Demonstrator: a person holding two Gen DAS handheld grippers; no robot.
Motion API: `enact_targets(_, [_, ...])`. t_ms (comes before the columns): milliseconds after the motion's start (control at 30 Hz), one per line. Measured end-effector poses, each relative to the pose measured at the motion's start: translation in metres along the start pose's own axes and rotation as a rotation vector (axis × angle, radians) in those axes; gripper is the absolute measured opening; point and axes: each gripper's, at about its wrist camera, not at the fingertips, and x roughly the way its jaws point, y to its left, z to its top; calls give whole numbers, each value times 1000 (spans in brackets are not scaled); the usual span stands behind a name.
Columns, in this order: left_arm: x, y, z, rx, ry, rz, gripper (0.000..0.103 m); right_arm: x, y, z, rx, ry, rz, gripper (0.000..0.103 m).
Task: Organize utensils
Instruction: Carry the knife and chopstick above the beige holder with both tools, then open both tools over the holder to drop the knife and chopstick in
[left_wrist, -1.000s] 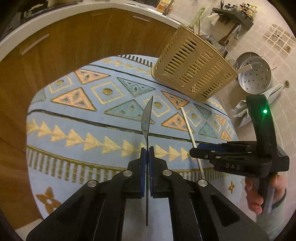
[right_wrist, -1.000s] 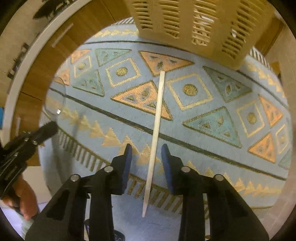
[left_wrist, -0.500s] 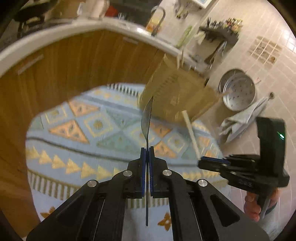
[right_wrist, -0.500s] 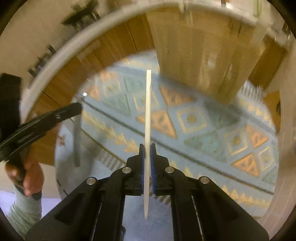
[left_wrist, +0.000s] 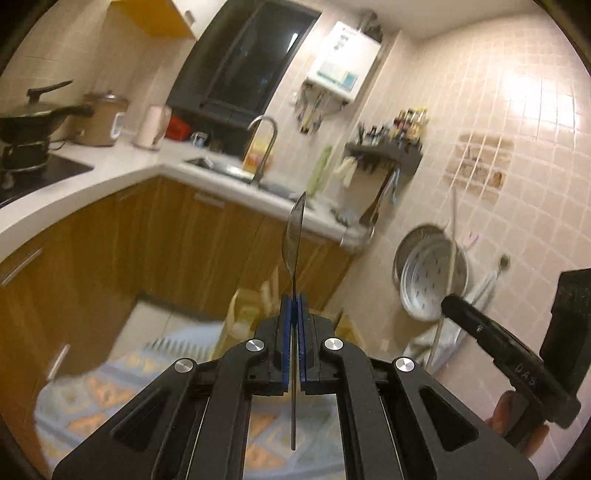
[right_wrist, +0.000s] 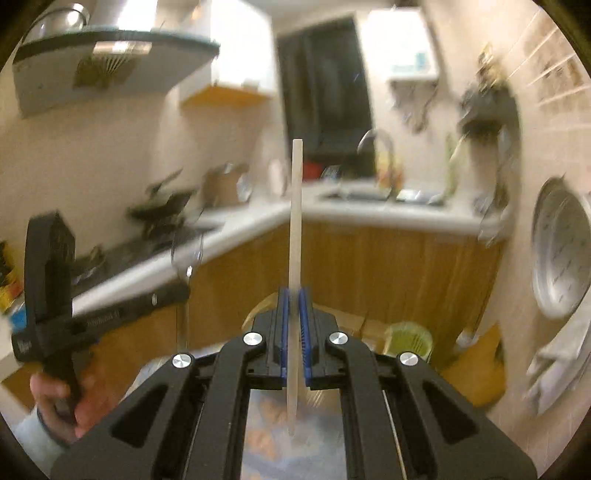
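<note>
Left wrist view: the left claw (left_wrist: 293, 310) is clamped shut on a clear plastic spoon (left_wrist: 293, 236) poking up toward 12 o'clock with its bowl seen edge-on, so it's picked up but not stowed yet, and the beige utensil basket (left_wrist: 255, 310) sits low just past the fingertips, with the right claw (left_wrist: 448, 301) off at 3 o'clock carrying its stick. Right wrist view: the right claw (right_wrist: 293, 325) is pinched on a pale wooden chopstick (right_wrist: 296, 221) standing straight up at 12, the left claw (right_wrist: 184, 290) is at 9 o'clock with the spoon. Both hands look raised and pointed level across the kitchen, so I'd guess we're midway, both pieces grabbed, drop-off still to do.
</note>
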Motion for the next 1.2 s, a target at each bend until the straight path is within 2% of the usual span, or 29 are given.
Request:
enact_targets(67, [15, -6, 6, -1, -24, -10, 1, 2, -7, 10, -5, -52, -27, 4])
enact_targets(200, [49, -20, 14, 13, -71, -5, 1, 25, -26, 13, -24, -83, -59, 4])
enact_targets(300, [75, -25, 15, 30, -96, 8, 1, 45, -43, 6, -19, -62, -78, 4])
enact_targets(433, [103, -24, 12, 71, -90, 39, 1, 73, -65, -11, 13, -15, -69, 4])
enact_targets(600, [122, -23, 0, 111, -99, 84, 1, 94, -71, -35, 3, -8, -109, 5])
enact_targets(700, [132, -26, -11, 141, -99, 120, 1, 104, -75, -43, 10, 3, -90, 5])
enact_targets(833, [133, -29, -23, 167, -125, 131, 1, 108, -75, -53, -6, 3, -76, 5])
enact_targets(933, [134, -30, -30, 169, -149, 130, 1, 111, -79, -59, 6, 19, -31, 5])
enact_targets(1067, [131, -29, -36, 162, -136, 100, 2, 100, -81, -63, 21, 28, 28, 6])
enact_targets(1100, [127, -29, -38, 165, -141, 98, 6, 95, -81, -63, 22, 29, 32, 6])
enact_targets(1133, [122, -29, -39, 168, -137, 92, 20, 91, -81, -63, 23, 29, 41, 7])
enact_targets(1167, [116, -29, -40, 169, -134, 86, 28, 85, -80, -63, 22, 36, 54, 13])
enact_targets(1200, [109, -29, -41, 173, -138, 83, 35, 80, -79, -64, 19, 38, 57, 26])
